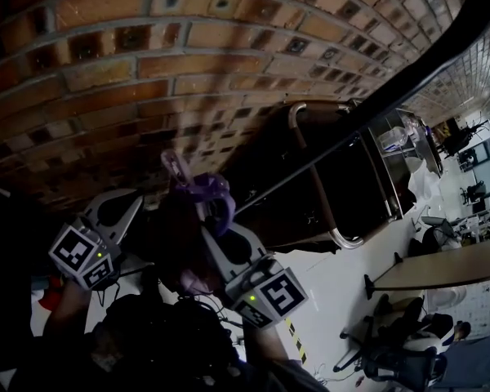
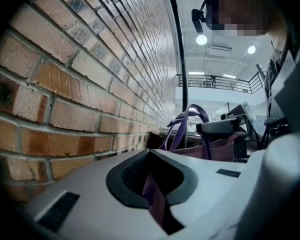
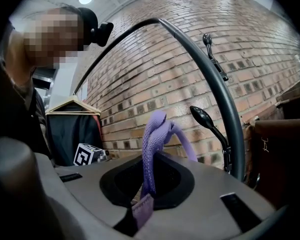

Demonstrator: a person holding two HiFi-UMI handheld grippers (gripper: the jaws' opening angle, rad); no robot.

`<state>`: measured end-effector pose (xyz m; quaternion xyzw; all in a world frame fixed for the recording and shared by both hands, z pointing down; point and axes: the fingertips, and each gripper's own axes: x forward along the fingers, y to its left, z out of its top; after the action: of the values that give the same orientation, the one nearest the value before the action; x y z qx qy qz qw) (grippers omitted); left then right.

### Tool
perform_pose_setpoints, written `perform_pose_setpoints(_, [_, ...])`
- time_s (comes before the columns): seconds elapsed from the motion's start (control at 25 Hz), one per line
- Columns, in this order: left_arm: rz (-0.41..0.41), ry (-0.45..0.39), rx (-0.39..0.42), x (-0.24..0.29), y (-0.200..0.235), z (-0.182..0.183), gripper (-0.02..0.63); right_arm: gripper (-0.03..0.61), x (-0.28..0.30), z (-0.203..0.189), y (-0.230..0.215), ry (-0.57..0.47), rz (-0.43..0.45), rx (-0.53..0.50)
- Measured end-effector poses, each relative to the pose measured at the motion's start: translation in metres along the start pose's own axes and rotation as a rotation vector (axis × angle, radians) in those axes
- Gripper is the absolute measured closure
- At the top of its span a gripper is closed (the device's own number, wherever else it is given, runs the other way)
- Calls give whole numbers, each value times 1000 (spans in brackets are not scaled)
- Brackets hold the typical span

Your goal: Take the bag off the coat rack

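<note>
Fingers of the right gripper point(image 3: 146, 199) are clamped together on a lavender strap point(image 3: 151, 144), which rises from them in a folded loop. The left gripper point(image 2: 154, 201) has its fingers closed on a dark purple strip point(image 2: 151, 194); whether this is a strap or the bag's edge cannot be told.

There are two grippers and one bag point(image 2: 217, 146). It is maroon and hangs between them close to the brick wall point(image 1: 147, 64), with its purple straps point(image 1: 202, 193) up. The rack point(image 3: 225, 109) is a dark curved pole, and the right gripper view shows two hooks on it, an upper hook point(image 3: 208, 40) and a lower hook point(image 3: 202, 115). The loop stands just beside the lower one, apart from it. One wooden hanger point(image 3: 72, 105) carries a dark garment.

Both grippers point level, side by side, with their marker cubes toward the head camera.
</note>
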<state>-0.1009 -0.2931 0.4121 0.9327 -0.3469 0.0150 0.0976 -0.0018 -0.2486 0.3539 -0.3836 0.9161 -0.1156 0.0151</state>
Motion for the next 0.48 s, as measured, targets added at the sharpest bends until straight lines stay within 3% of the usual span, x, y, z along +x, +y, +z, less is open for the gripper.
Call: perform_pose_setpoints(0.48, [116, -27, 19, -46, -77, -4, 603, 534, -92, -3, 28, -17, 53, -20])
